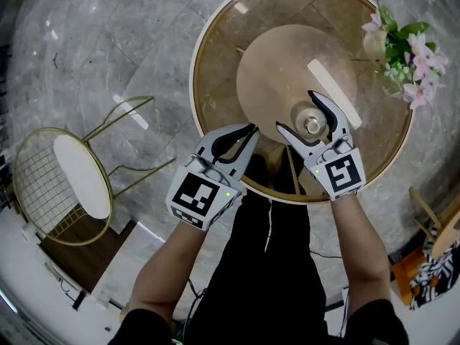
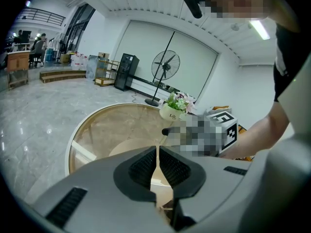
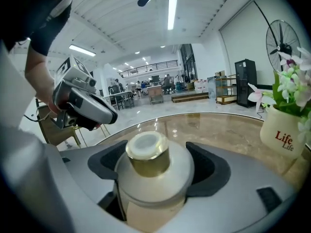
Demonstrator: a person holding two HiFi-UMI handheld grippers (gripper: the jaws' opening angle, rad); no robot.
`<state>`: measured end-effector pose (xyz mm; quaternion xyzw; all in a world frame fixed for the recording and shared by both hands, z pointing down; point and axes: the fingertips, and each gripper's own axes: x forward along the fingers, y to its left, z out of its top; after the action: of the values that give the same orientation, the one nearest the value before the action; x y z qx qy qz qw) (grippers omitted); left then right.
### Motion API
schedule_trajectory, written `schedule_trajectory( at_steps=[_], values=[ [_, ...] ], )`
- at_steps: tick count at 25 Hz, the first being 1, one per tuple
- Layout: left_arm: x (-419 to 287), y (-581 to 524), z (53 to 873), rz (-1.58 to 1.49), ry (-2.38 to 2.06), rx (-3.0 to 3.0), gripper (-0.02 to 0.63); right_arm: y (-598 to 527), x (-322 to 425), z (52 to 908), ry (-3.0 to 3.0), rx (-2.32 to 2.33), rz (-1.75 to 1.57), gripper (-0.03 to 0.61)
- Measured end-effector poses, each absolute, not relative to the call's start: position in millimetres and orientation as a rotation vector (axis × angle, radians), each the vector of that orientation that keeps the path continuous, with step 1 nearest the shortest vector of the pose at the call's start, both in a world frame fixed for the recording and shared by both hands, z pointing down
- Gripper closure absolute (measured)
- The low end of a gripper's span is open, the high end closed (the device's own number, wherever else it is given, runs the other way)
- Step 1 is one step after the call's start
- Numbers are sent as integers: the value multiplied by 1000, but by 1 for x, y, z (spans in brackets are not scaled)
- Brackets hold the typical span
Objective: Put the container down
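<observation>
While your right tool (image 1: 296, 111) gapes | container (image 1: 313, 126) upright between its jaws, centre-right, seemingly on table (image 1: 223, 34) | left tool (image 1: 250, 129) pinched together, empty

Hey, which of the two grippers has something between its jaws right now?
The right gripper: a cream container with a gold neck stands between its jaws. The left gripper has its jaws together, with nothing between them.
</observation>
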<state>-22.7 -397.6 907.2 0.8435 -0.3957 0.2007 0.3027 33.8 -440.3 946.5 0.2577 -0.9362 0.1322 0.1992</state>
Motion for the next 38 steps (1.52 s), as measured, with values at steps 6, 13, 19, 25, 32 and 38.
schedule_trajectory(
  at_steps=[6,13,19,25,32,38],
  values=[
    [-22,-389,890,537,-1043,2270,580,-438,45,919,-2629,822,358,198],
    [-19,-371,808,477,-1034,2322,580,-407,73,839,-2571,951,490,270],
    [-32,-376,682,416,-1115,2438,580,-387,61,697,-2688,992,418,444],
    [-55,-345,567,353,-1165,2472,580,-345,57,569,-2771,1008,395,563],
    [-57,-304,450,265,-1204,2589,580,-284,53,453,-2936,880,509,564],
    [-30,-278,391,232,-1161,2692,580,-261,70,387,-2986,868,410,565]
  ],
)
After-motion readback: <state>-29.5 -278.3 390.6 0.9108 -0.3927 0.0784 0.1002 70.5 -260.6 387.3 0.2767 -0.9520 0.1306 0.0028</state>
